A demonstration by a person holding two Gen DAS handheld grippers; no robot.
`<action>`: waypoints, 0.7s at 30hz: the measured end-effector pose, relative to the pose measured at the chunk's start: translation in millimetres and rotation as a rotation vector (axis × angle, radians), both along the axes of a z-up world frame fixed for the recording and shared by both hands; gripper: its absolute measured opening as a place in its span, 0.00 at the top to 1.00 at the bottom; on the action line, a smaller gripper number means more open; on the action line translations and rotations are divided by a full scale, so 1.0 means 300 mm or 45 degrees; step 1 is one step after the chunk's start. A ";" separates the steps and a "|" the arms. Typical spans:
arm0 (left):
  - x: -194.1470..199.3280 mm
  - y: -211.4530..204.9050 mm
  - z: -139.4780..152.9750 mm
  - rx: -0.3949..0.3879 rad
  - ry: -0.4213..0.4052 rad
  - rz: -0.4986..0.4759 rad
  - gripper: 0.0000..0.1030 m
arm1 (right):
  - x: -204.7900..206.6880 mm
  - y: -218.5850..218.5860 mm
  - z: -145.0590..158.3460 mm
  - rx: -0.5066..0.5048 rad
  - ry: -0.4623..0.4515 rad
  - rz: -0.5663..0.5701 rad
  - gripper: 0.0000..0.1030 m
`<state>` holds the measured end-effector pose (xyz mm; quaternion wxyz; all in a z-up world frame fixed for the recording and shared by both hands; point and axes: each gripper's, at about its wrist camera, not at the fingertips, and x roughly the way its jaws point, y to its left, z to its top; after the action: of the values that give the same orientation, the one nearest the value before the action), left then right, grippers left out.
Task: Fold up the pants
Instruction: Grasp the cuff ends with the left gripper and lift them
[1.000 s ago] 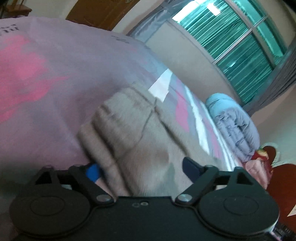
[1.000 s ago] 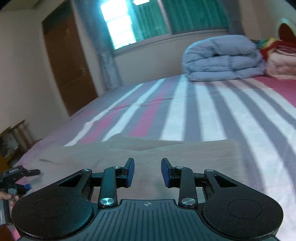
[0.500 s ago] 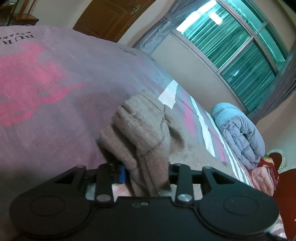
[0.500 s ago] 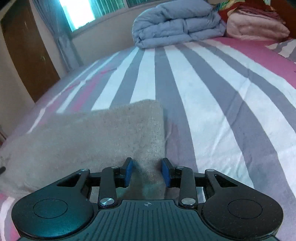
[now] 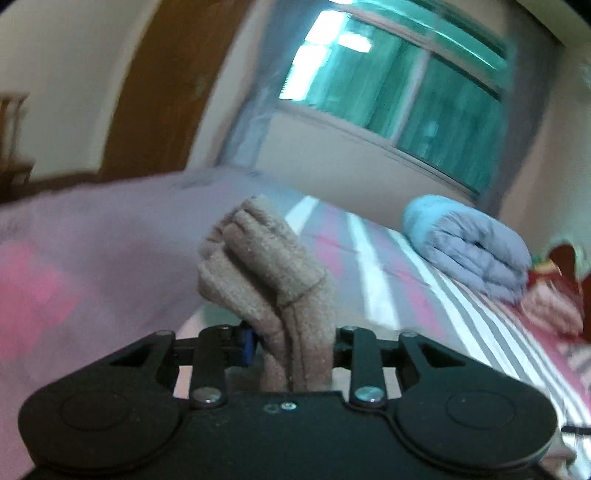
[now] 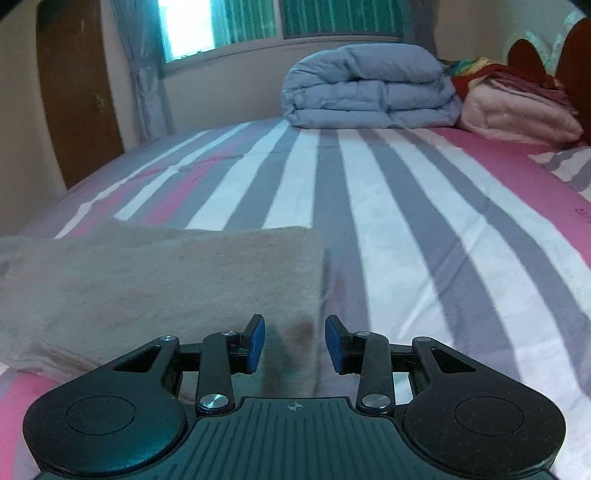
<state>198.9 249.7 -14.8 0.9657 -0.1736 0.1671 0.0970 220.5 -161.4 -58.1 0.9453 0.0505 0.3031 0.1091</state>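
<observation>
The tan fleece pants (image 5: 266, 266) rise in a bunched, folded wad from between the fingers of my left gripper (image 5: 291, 343), whose jaws are closing on the cloth and hold it lifted above the bed. In the right wrist view the rest of the pants (image 6: 166, 280) lies flat on the striped sheet (image 6: 406, 221), its right edge running down between the blue pads. My right gripper (image 6: 295, 343) hovers low over that near right corner. Its jaws stand apart and are opening slightly, and the pads do not press on the cloth.
A folded blue-grey duvet (image 6: 369, 88) lies at the far side of the bed under the window (image 6: 295, 18), with a pink blanket pile (image 6: 517, 114) beside it. A brown door (image 6: 77, 92) stands far left. Bare striped sheet spreads to the right of the pants.
My left gripper went from wide open to closed on the bunched end of the pants, then lifted it off the bed and rolled. My right gripper slid along the pants to their right edge.
</observation>
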 end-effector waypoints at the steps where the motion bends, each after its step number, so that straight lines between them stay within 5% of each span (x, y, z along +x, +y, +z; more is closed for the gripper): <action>1: 0.000 -0.048 0.021 0.045 0.003 -0.027 0.79 | -0.006 -0.006 0.003 0.006 -0.002 -0.013 0.64; 13: 0.071 -0.651 0.119 0.408 0.020 -0.260 0.79 | -0.013 -0.263 0.037 0.175 -0.053 -0.177 0.64; 21: 0.142 -1.086 -0.011 0.591 0.138 -0.521 0.80 | -0.015 -0.396 0.008 0.257 0.011 -0.278 0.64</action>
<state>241.4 -76.2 -18.1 0.9687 0.0942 0.2230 -0.0547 216.1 -280.4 -55.8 0.9404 0.1786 0.2874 0.0352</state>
